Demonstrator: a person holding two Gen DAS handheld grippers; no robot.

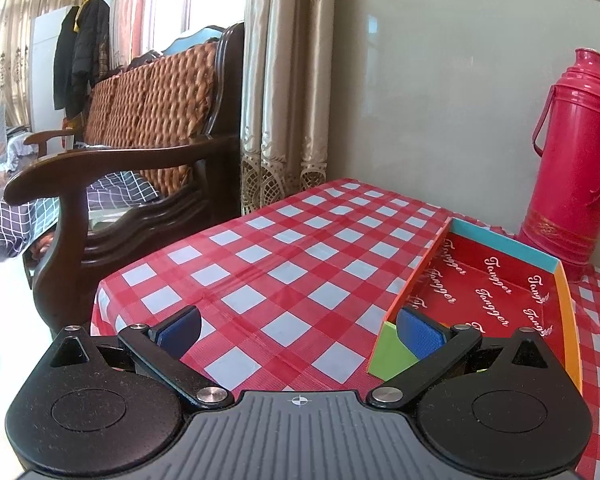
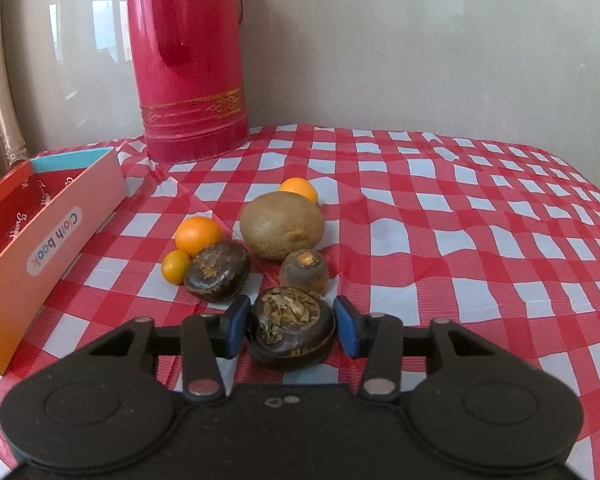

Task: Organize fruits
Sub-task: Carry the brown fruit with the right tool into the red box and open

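Your right gripper brackets the dark fruit, pads not quite pressing. Left gripper is spread wide, empty, by the box edge w/ bare tablecloth ahead.

Between the fingers of the right hand-held gripper a water chestnut lies on the table. Just ahead sit two more water chestnuts, beyond them a kiwi and three oranges. The box stands to the left, the thermos far ahead.
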